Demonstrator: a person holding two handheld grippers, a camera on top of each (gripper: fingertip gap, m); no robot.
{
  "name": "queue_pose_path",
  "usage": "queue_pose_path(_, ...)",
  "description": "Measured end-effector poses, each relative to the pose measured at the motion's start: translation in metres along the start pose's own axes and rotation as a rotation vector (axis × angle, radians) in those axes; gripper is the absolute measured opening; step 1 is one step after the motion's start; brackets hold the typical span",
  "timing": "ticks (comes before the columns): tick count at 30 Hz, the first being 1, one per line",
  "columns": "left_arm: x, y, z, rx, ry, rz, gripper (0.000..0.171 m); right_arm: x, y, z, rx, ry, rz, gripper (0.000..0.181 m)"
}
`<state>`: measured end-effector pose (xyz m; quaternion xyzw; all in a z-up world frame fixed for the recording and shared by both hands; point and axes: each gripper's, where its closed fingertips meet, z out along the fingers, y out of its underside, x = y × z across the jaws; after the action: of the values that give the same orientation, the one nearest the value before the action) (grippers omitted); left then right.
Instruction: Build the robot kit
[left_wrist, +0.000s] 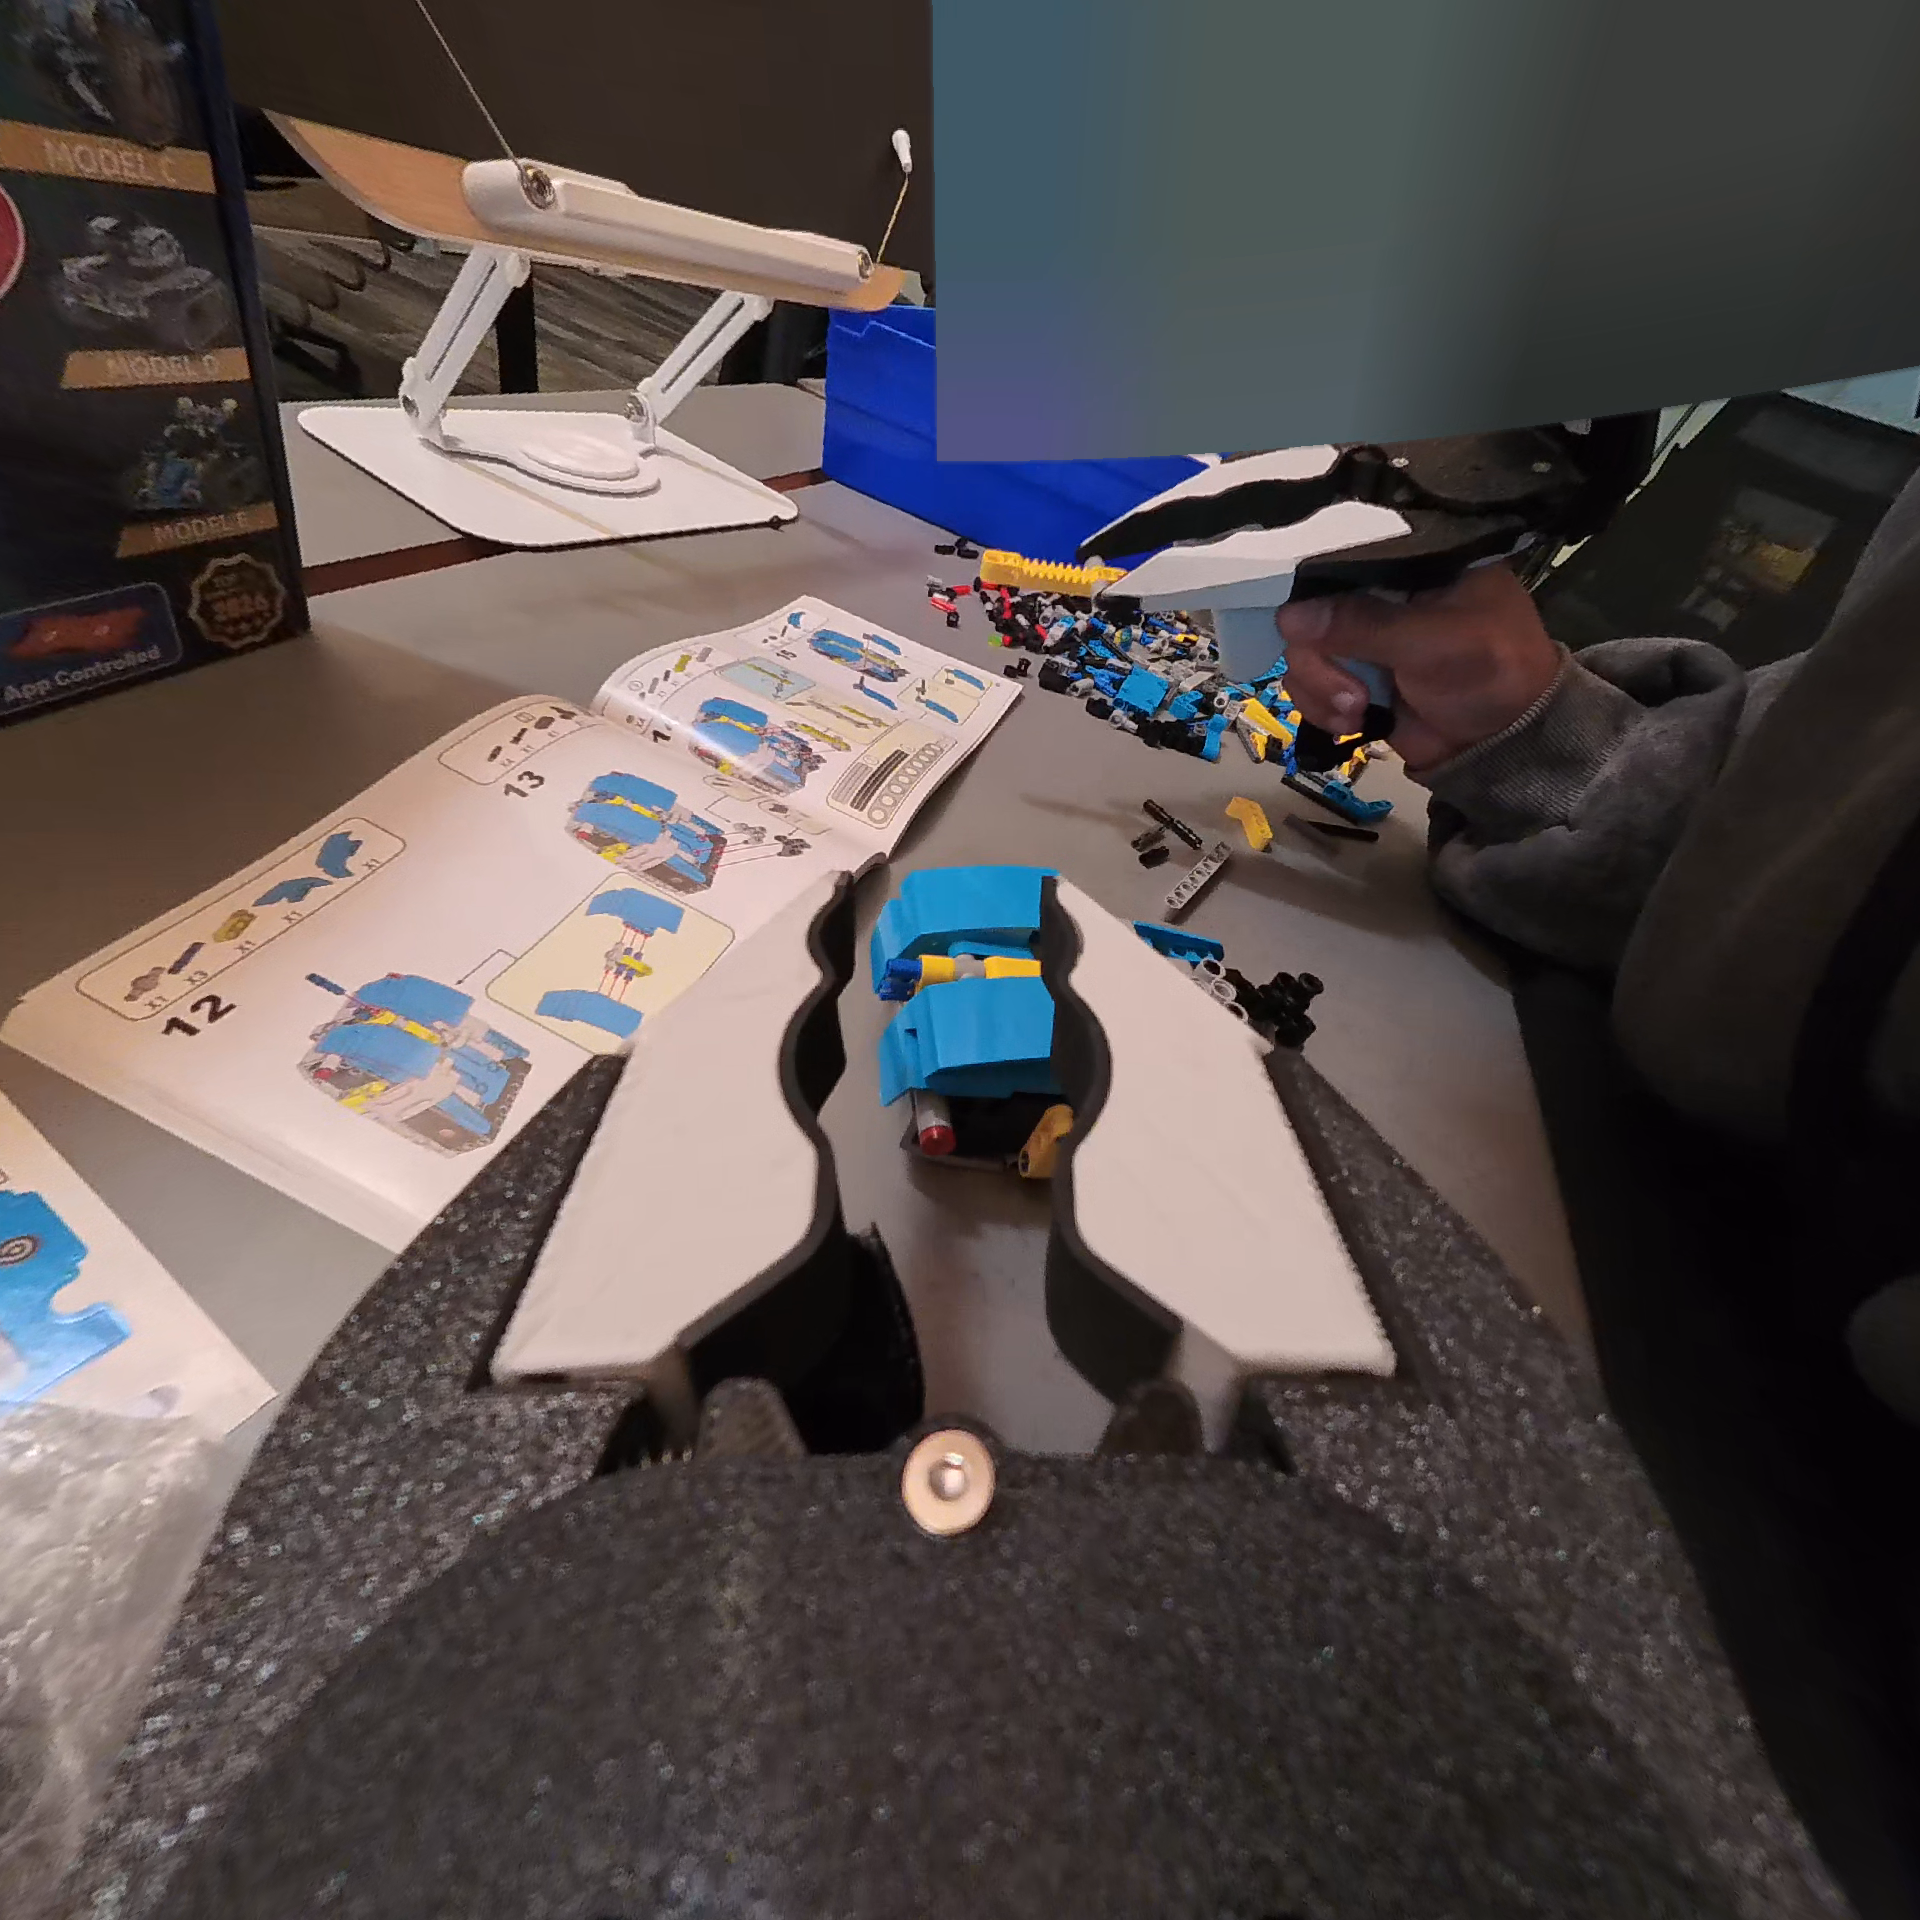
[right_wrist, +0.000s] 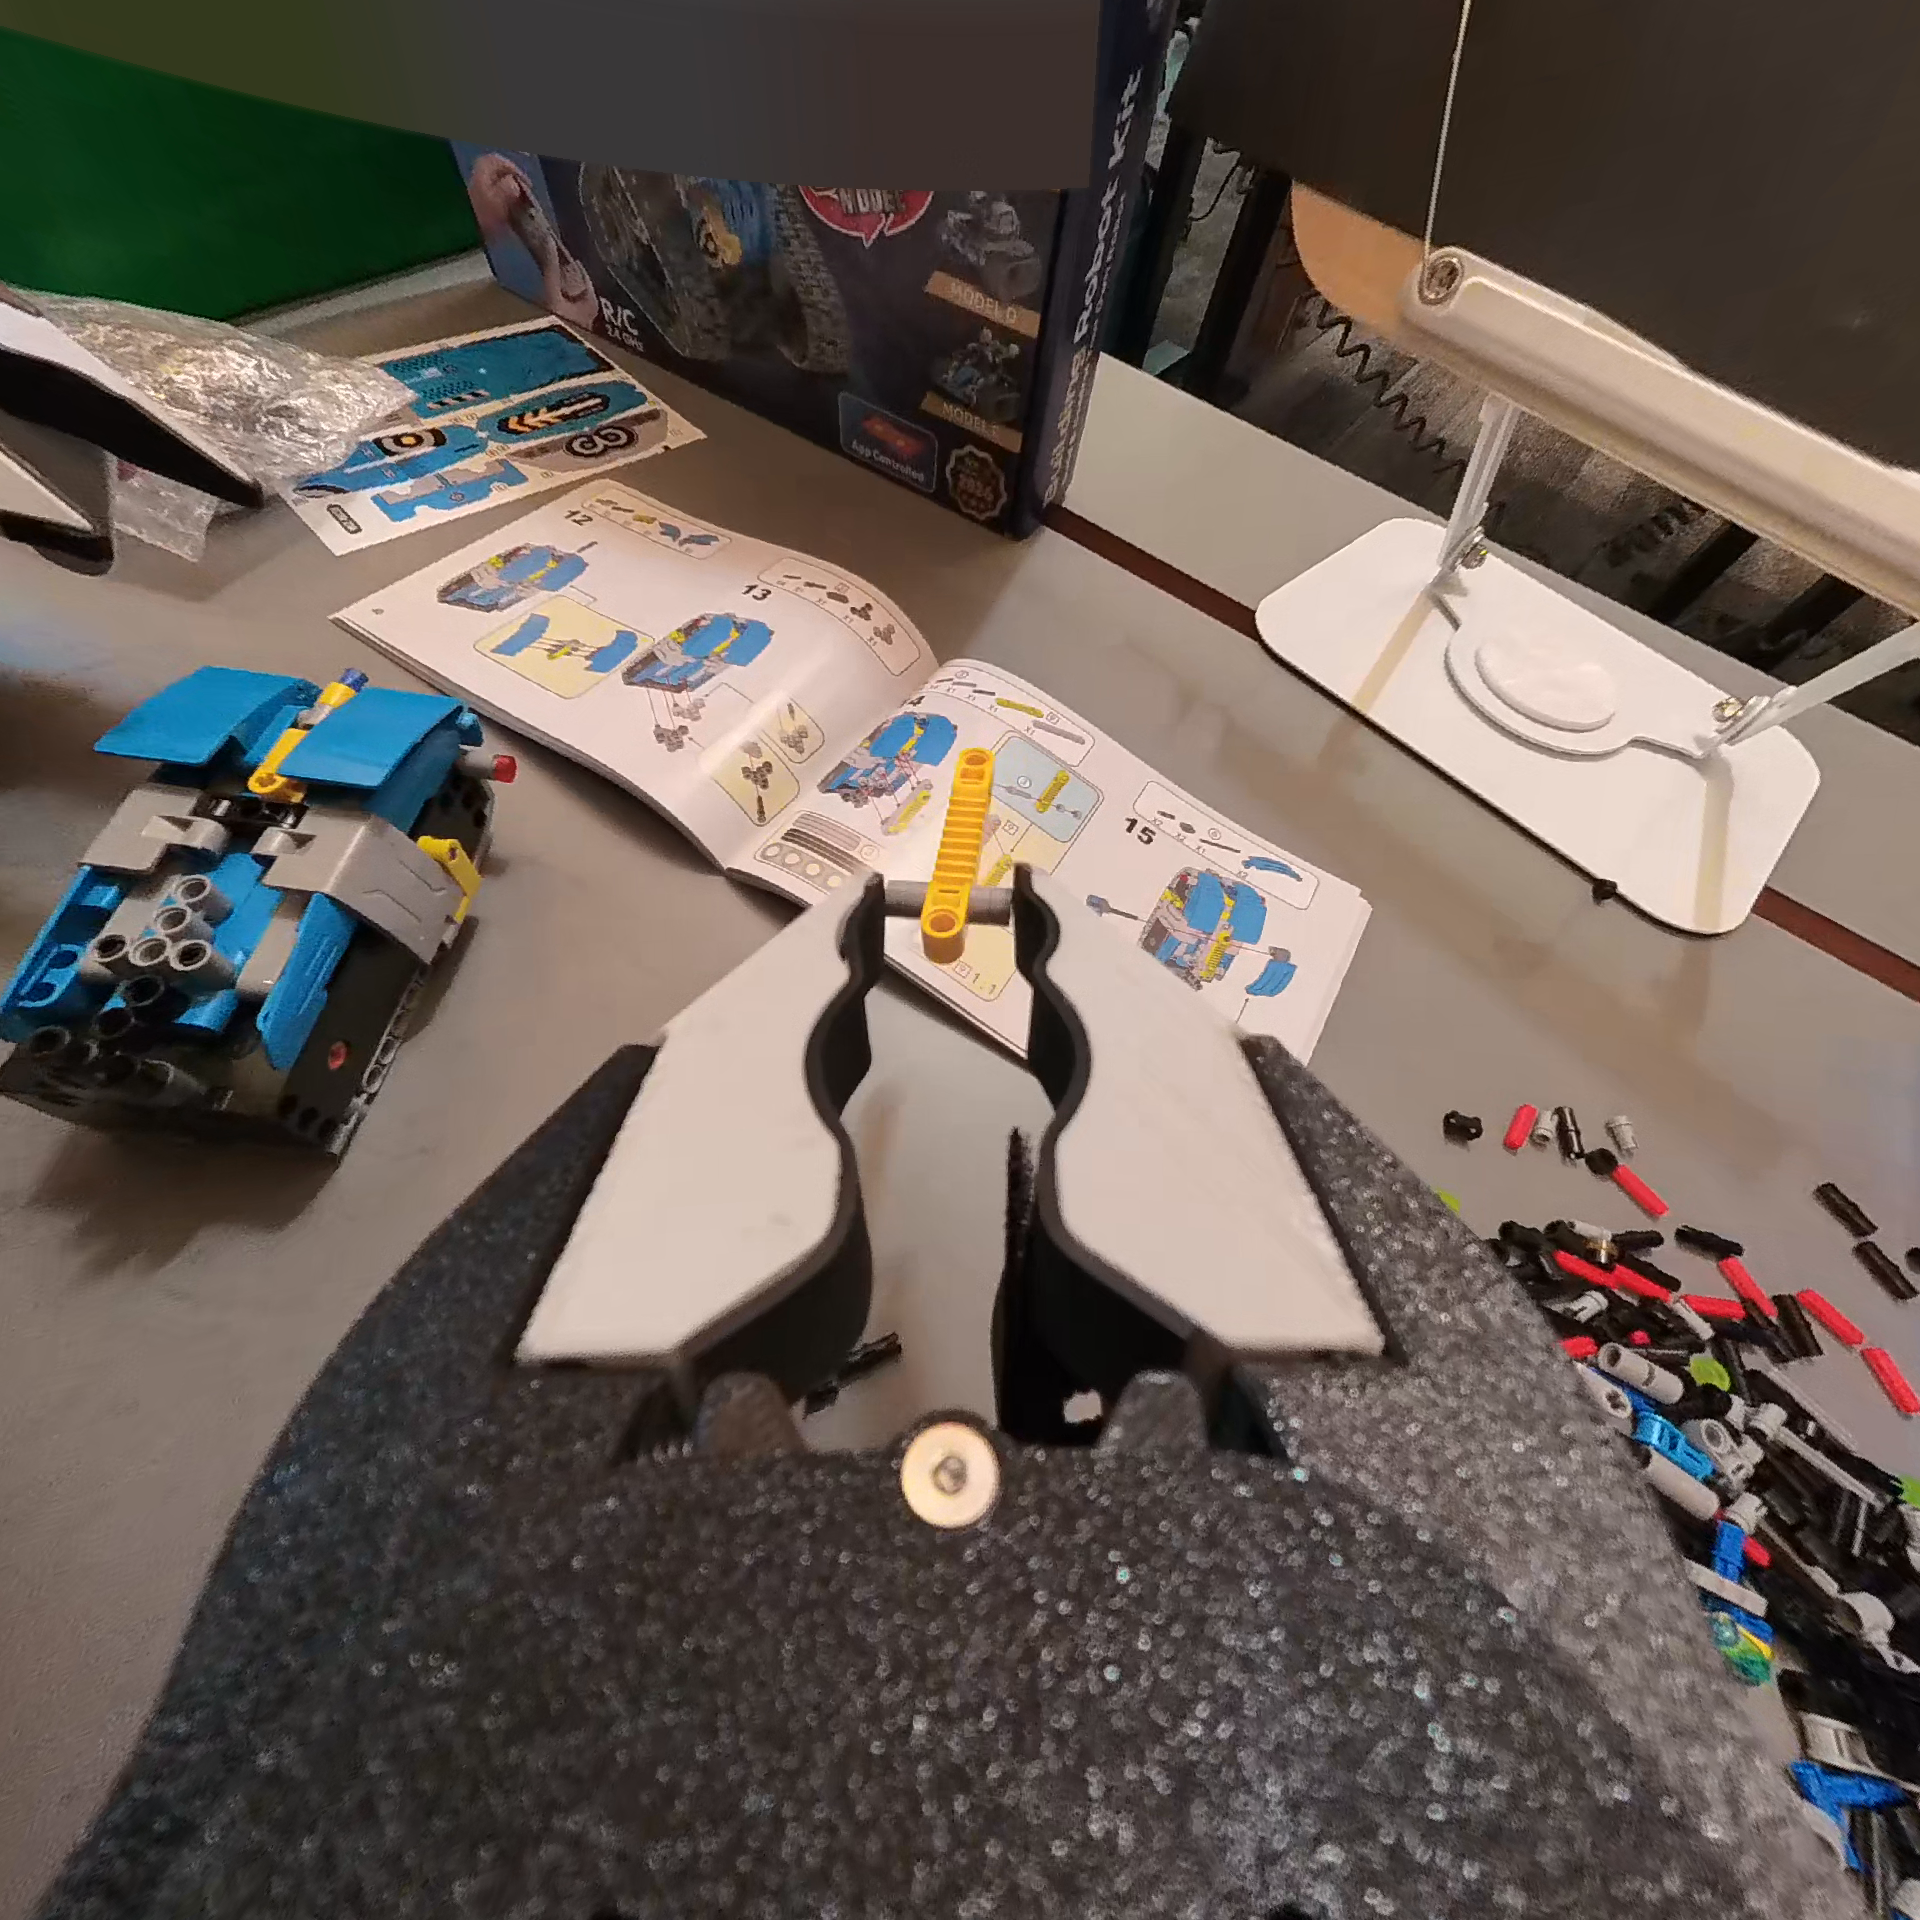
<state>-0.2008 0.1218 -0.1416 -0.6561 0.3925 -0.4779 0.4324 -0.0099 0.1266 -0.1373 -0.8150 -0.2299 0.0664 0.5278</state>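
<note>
Yellow toothed beam (right_wrist: 960, 847) pinched on grey pin between right gripper (right_wrist: 948, 902) jaws; left gripper (left_wrist: 951, 894) jaws spread beside blue model (left_wrist: 961, 1013).

We see bare table (right_wrist: 1195, 644) between booklet (right_wrist: 727, 665) and white stand (right_wrist: 1538, 727); loose parts pile (right_wrist: 1704, 1382) crowds the right, the blue model (right_wrist: 249, 883) blocks the left.

yellow toothed beam (right_wrist: 961, 847) on grey axle, pinched in right gripper (right_wrist: 948, 896).
</note>
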Motion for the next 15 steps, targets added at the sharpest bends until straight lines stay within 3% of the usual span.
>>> queue_pose_path(8, -0.003, 0.000, 0.000, -0.002, -0.006, -0.017, 0.035, -0.003, 0.013, -0.002, -0.026, -0.022, -0.029, 0.024)
queue_pose_path(10, -0.003, 0.000, 0.000, -0.002, -0.006, -0.021, 0.035, -0.033, 0.031, -0.012, -0.108, -0.206, -0.010, 0.024)
queue_pose_path(13, -0.003, 0.000, 0.000, -0.003, -0.011, -0.010, 0.035, -0.086, 0.046, -0.046, -0.104, -0.471, -0.136, 0.024)
queue_pose_path(15, -0.002, 0.003, 0.002, -0.020, -0.010, -0.002, 0.035, -0.104, 0.049, -0.065, -0.113, -0.608, -0.066, 0.024)
